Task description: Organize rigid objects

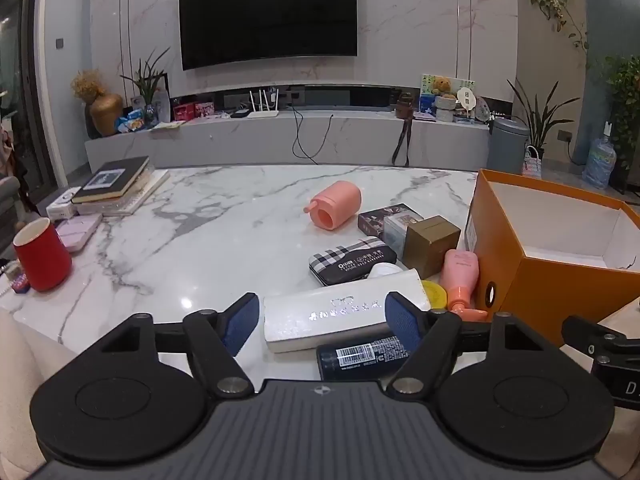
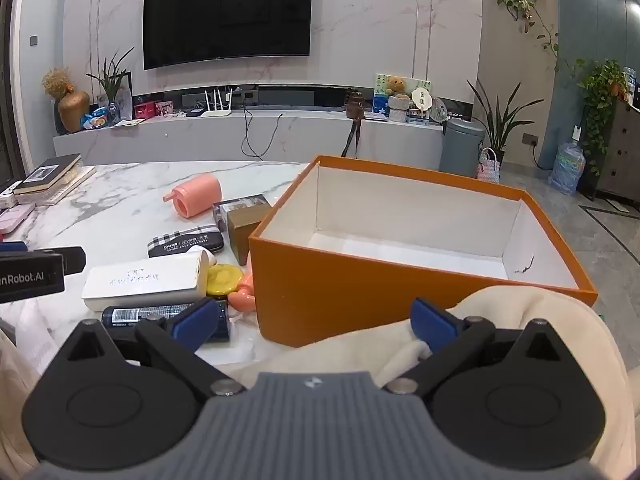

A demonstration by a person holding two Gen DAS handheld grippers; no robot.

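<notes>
A white glasses case (image 1: 340, 314) (image 2: 144, 280) lies on the marble table (image 1: 200, 240), just ahead of my left gripper (image 1: 323, 320). That gripper is open, its blue pads either side of the case's near edge without pressing it. A dark bottle with a barcode (image 1: 360, 356) (image 2: 160, 316) lies nearer me. Beyond are a plaid case (image 1: 352, 260), a gold box (image 1: 430, 244), a pink bottle (image 1: 460, 276), a yellow disc (image 2: 222, 278) and a pink cylinder (image 1: 336, 208). My right gripper (image 2: 316, 322) is wide open and holds nothing, before the near wall of the open orange box (image 2: 360, 280).
The orange box's white inside holds nothing. A red cup (image 1: 40, 254), a stack of books (image 1: 116, 184) and a lilac case (image 1: 78, 232) sit at the table's left. Cream fabric (image 2: 520, 320) lies under my right gripper at the table's near edge.
</notes>
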